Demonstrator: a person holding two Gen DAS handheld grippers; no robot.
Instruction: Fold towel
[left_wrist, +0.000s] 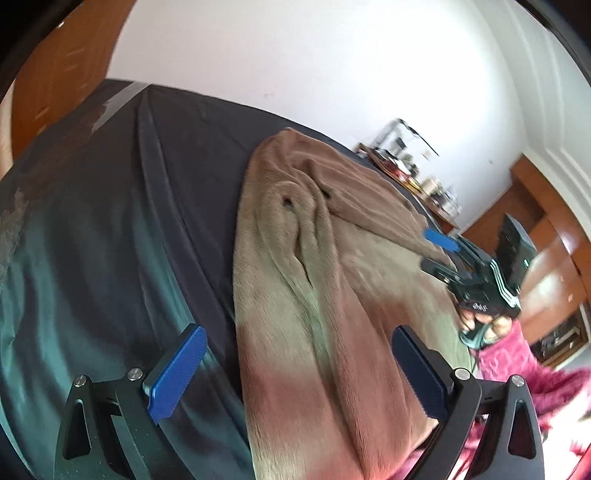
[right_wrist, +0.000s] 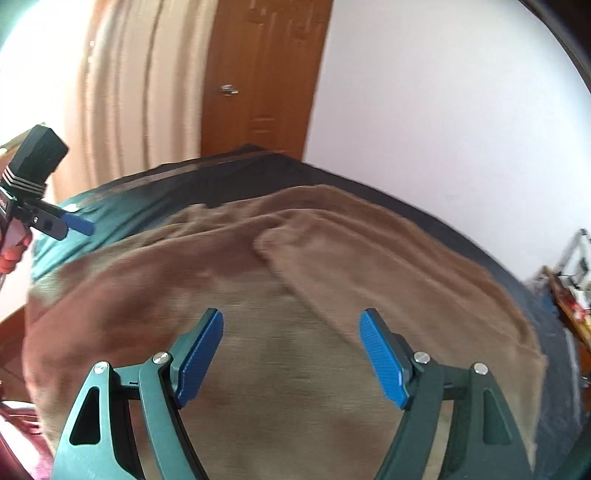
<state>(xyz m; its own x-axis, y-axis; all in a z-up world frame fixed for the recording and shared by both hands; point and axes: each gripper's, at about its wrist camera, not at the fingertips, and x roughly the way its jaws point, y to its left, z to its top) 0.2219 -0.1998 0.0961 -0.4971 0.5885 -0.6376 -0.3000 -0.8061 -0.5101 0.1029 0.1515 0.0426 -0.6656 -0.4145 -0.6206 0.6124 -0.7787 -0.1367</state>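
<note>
A brown towel lies rumpled on a dark-covered table, with long folds running along it. My left gripper hovers open above the towel's near end, blue pads wide apart, nothing between them. In the left wrist view my right gripper hangs over the towel's right edge, held by a hand. The right wrist view shows the towel spread wide under my right gripper, which is open and empty. My left gripper appears at the far left of that view, over the table's edge.
A pink fluffy sleeve is at the right. A wooden door and a curtain stand behind the table. A cluttered shelf and wooden cabinets stand by the white wall. Bare dark cloth lies right of the towel.
</note>
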